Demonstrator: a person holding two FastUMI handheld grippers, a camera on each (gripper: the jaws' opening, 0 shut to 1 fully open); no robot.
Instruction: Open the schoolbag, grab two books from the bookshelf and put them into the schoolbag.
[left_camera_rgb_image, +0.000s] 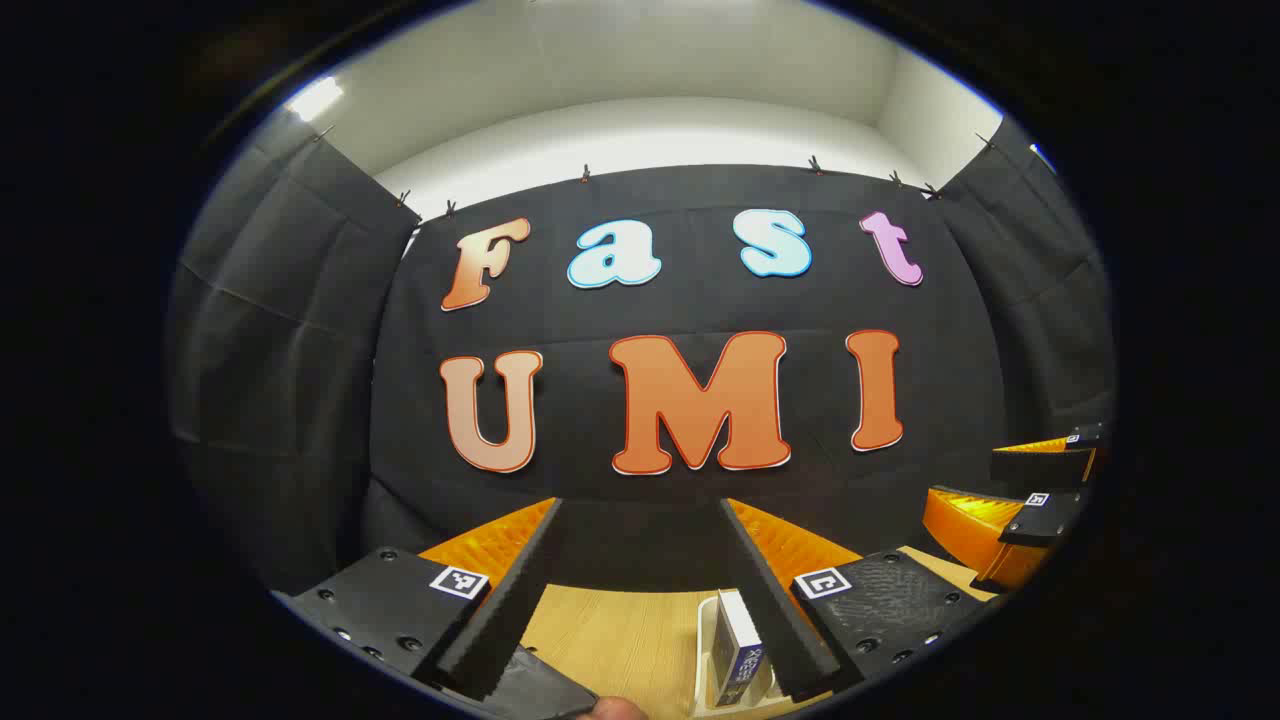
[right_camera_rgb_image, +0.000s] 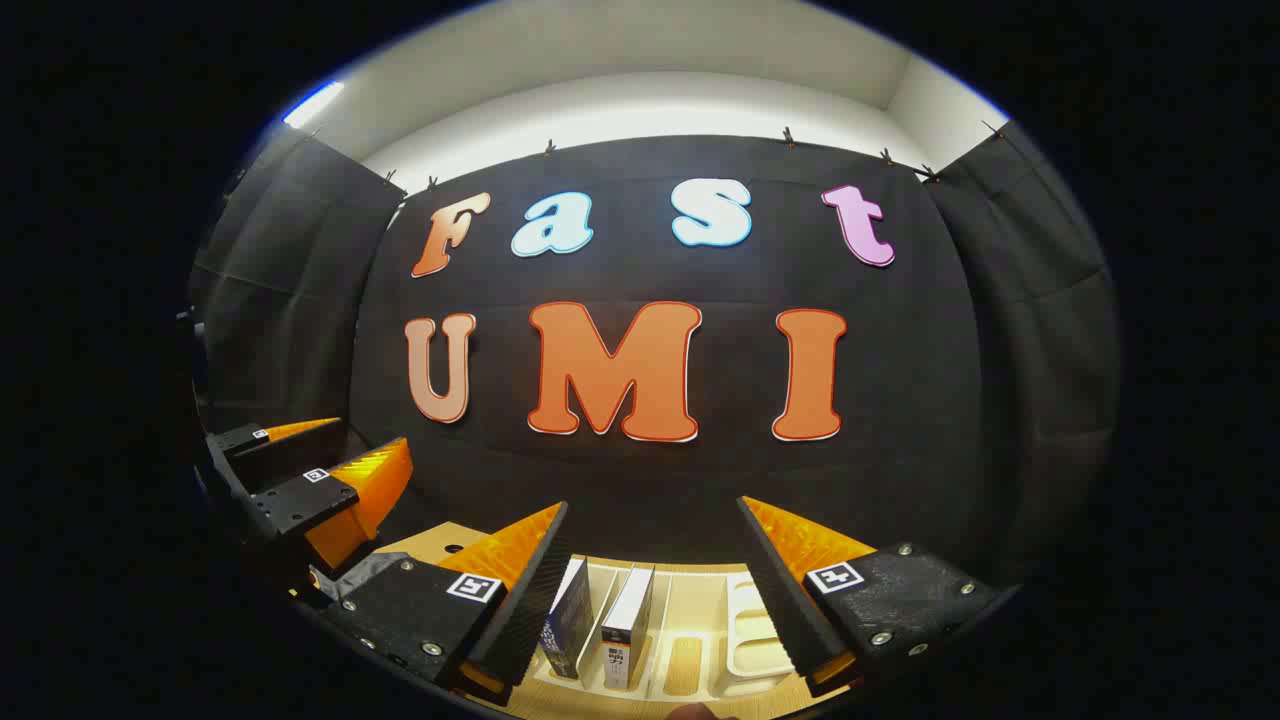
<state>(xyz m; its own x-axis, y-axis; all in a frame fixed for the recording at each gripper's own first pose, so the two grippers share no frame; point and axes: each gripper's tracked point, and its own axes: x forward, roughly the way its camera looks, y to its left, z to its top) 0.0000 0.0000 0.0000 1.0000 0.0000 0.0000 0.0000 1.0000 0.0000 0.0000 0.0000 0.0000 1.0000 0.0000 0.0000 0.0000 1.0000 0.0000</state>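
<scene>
In the right gripper view, two books (right_camera_rgb_image: 570, 620) (right_camera_rgb_image: 628, 622) stand upright in a white slotted rack (right_camera_rgb_image: 745, 635) on the wooden table, just below and ahead of my right gripper (right_camera_rgb_image: 652, 503). That gripper is open and holds nothing. In the left gripper view, my left gripper (left_camera_rgb_image: 640, 503) is also open and holds nothing, and one dark-covered book (left_camera_rgb_image: 735, 650) stands in the rack (left_camera_rgb_image: 706, 640) beside its right finger. Each gripper appears off to the side in the other's view: the right gripper (left_camera_rgb_image: 965, 480) and the left gripper (right_camera_rgb_image: 370, 435), both with jaws apart.
The light wooden table (left_camera_rgb_image: 615, 630) runs under both grippers up to the black cloth wall. A dark flat thing (left_camera_rgb_image: 545, 692) lies at the bottom edge of the left gripper view; I cannot tell what it is. A fingertip (left_camera_rgb_image: 612, 709) pokes in beside it.
</scene>
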